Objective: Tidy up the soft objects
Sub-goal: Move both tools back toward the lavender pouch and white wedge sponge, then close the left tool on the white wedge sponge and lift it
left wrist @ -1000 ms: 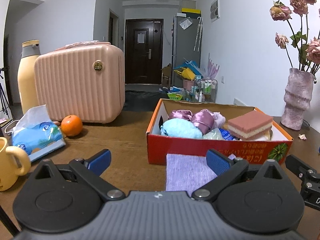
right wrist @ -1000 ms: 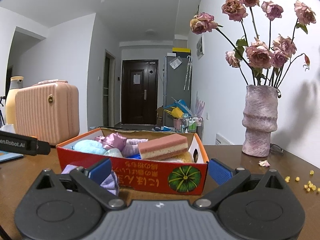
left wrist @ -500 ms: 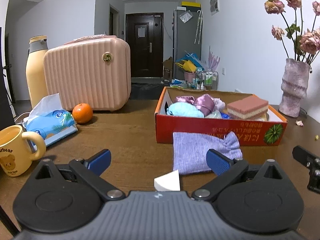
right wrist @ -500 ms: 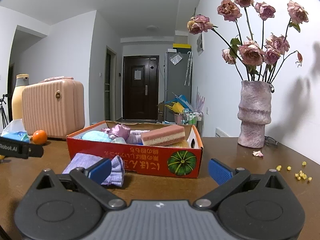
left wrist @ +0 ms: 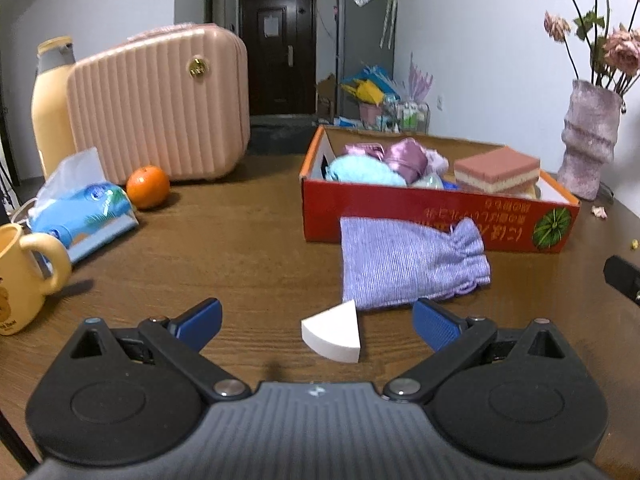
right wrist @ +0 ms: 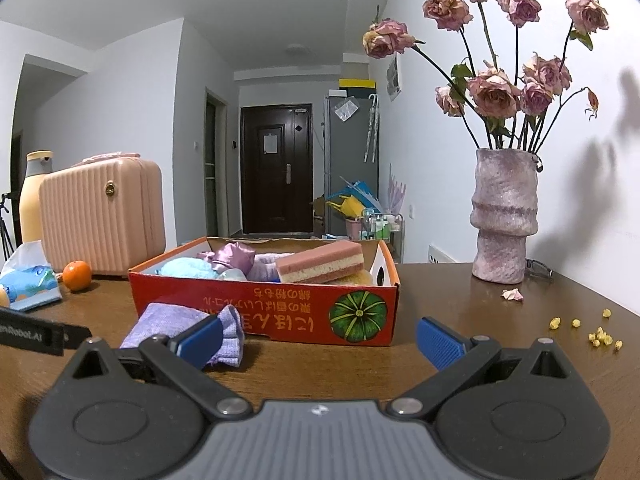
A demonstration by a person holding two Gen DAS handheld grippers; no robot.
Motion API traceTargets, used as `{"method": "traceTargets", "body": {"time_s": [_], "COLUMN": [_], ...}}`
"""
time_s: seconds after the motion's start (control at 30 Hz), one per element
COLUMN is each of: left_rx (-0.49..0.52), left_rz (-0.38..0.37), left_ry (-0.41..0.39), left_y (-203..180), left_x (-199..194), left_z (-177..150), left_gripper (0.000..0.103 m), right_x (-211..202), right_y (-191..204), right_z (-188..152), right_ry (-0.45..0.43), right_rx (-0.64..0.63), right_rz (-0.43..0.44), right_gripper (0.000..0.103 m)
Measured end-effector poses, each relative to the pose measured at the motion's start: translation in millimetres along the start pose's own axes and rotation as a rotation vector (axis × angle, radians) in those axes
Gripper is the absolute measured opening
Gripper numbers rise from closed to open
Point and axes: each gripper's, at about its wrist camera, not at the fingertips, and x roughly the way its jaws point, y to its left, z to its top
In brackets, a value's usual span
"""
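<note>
Lavender knitted drawstring pouch lies on the brown wooden table, touching the red cardboard box at its twelve o'clock. Left gripper and right gripper both gape, empty; a white foam wedge sits between the left fingers.

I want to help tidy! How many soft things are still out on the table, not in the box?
2: a purple pouch lying against the red box front, and a white wedge sponge nearer the open left tongs. More may sit out of view.
</note>
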Motion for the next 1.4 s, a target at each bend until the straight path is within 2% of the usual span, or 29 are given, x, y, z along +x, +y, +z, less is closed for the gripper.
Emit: {"method": "traceTargets", "body": {"time_s": [0.27, 0.37, 0.43, 0.57, 0.83, 1.4], "left_rx": [0.057, 0.077, 0.083, 0.087, 0.069, 0.063], "left_rz": [-0.005, -0.011, -0.017, -0.03, -0.073, -0.077], "left_ry": [0.042, 0.073, 0.094, 0.103, 0.161, 0.111], "left_y": [-5.8, -7.3, -6.8, -4.4, 1.9, 7.5], "left_x": [16.2, 24.2, 28.8, 34.0, 46.6, 34.4], "left_z": [-2.5, -2.7, -2.9, -1.8, 0.2, 5.5], "left_gripper": [0.101, 0.09, 0.077, 0.071, 0.038, 0.035], "right_x": [3.4, 5.1, 6.1, 7.5, 10.0, 13.2], "right_y": [-0.7, -0.2, 0.2, 0.3, 2.6, 8.0], "right_z": [-0.3, -0.9, -1.1, -1.5, -2.7, -3.3], "right_ry": [0.02, 0.027, 0.031, 0.039, 0.05, 0.057], "right_rx": [0.001, -0.004, -0.006, -0.009, -0.02, -0.032], "right_rz": [-0.007, -0.011, -0.013, -0.014, -0.021, -0.035], "right_gripper": [0.103, 0.103, 0.103, 0.103, 0.103, 0.103]}}
